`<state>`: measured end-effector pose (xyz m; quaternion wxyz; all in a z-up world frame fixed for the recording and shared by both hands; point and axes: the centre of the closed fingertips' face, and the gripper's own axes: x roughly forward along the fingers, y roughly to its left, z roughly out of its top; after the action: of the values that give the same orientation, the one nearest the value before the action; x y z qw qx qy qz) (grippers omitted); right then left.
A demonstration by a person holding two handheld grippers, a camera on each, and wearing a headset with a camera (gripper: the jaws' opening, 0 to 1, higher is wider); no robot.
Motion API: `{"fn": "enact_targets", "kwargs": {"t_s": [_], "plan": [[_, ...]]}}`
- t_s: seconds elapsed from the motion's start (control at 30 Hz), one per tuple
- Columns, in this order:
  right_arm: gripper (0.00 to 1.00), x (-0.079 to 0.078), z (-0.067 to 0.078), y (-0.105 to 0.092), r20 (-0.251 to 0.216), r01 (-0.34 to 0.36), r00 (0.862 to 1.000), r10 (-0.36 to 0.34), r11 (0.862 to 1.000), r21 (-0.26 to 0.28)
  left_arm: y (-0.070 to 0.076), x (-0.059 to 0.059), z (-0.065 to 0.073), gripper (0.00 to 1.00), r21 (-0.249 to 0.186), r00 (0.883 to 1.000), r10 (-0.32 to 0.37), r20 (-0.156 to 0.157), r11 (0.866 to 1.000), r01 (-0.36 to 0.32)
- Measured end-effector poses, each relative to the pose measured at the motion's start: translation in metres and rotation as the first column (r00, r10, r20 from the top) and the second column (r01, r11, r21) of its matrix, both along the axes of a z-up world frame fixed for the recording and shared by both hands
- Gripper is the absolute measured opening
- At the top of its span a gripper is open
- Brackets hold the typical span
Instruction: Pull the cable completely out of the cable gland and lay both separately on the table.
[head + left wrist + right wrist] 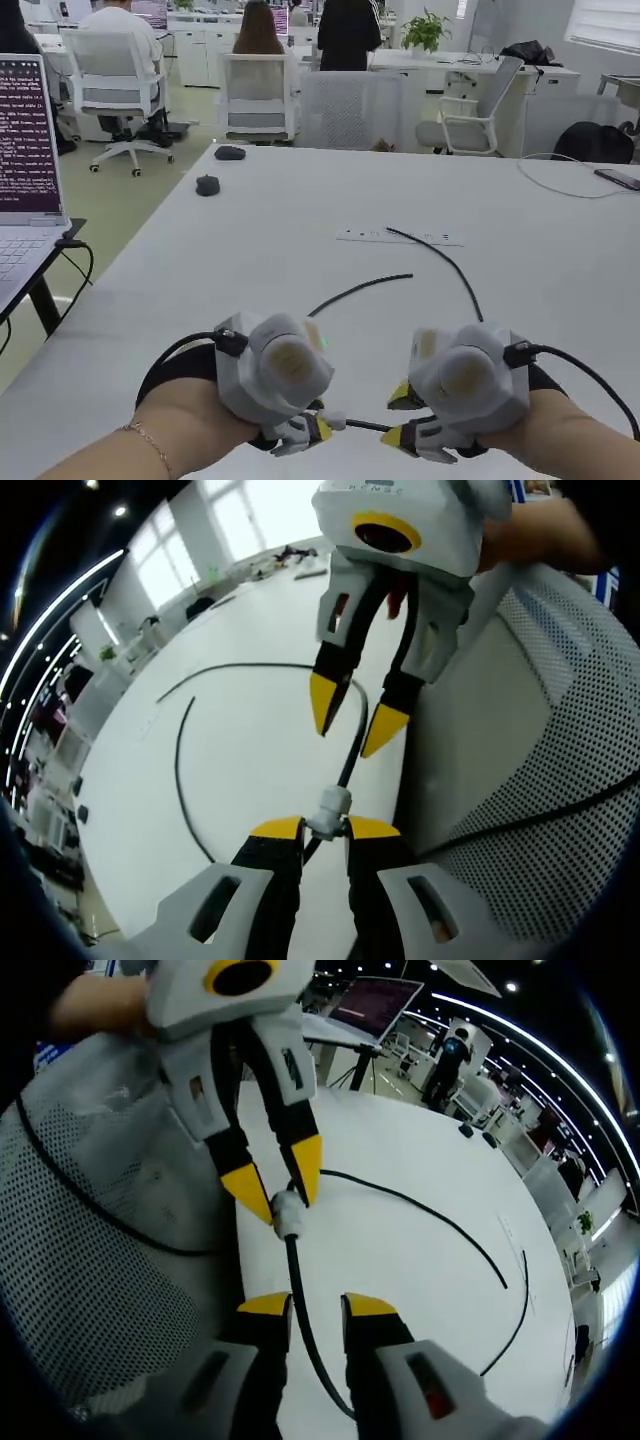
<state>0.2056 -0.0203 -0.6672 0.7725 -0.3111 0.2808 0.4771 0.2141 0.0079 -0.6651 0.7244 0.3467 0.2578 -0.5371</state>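
A white cable gland [331, 421] sits on a thin black cable [360, 288] that trails away over the white table [250, 250]. My left gripper [318, 428] is shut on the gland [328, 810], pinching it at the yellow tips. From the gland the cable [350, 760] runs straight between the jaws of my right gripper [397, 416], which stand open around it without clamping. In the right gripper view the cable [298, 1300] passes through the gap of my right gripper [318, 1305] toward the gland [285, 1210], which the left gripper [278, 1185] holds. Both grippers hover near the table's front edge.
A laptop [25, 150] stands at the left on a side table. Two mice [207, 185] [229, 153] lie at the far left of the table and a white strip [400, 237] lies mid-table. Office chairs [255, 95] and people are behind.
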Motion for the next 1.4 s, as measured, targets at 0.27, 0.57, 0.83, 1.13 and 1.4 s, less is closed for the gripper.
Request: {"fn": "enact_targets", "kwargs": {"t_s": [0.27,0.57,0.83,1.13,1.4], "plan": [[0.05,-0.008,-0.002,0.004,-0.021,-0.025,0.999,0.025,1.0,-0.003,-0.005,-0.003,0.002,0.17,-0.011,1.0,-0.027,0.01,1.0,0.027],[0.04,0.008,-0.019,-0.033,-0.008,0.092,0.995,-0.095,0.983,-0.159,0.001,0.005,0.001,0.16,0.0,1.0,0.019,0.011,1.0,-0.019],[0.05,0.011,-0.041,-0.084,-0.012,0.174,0.981,-0.194,0.903,-0.392,0.002,0.005,0.0,0.17,0.015,1.0,0.012,0.023,1.0,-0.012],[0.23,0.009,-0.026,-0.043,-0.01,0.108,0.994,-0.113,0.968,-0.226,0.001,0.005,0.002,0.17,0.009,0.999,0.009,0.036,1.0,-0.009],[0.21,0.0,-0.008,-0.005,0.024,-0.013,1.0,0.015,0.996,-0.087,-0.003,0.004,0.005,0.17,-0.002,0.999,-0.004,0.048,1.0,0.004]]}}
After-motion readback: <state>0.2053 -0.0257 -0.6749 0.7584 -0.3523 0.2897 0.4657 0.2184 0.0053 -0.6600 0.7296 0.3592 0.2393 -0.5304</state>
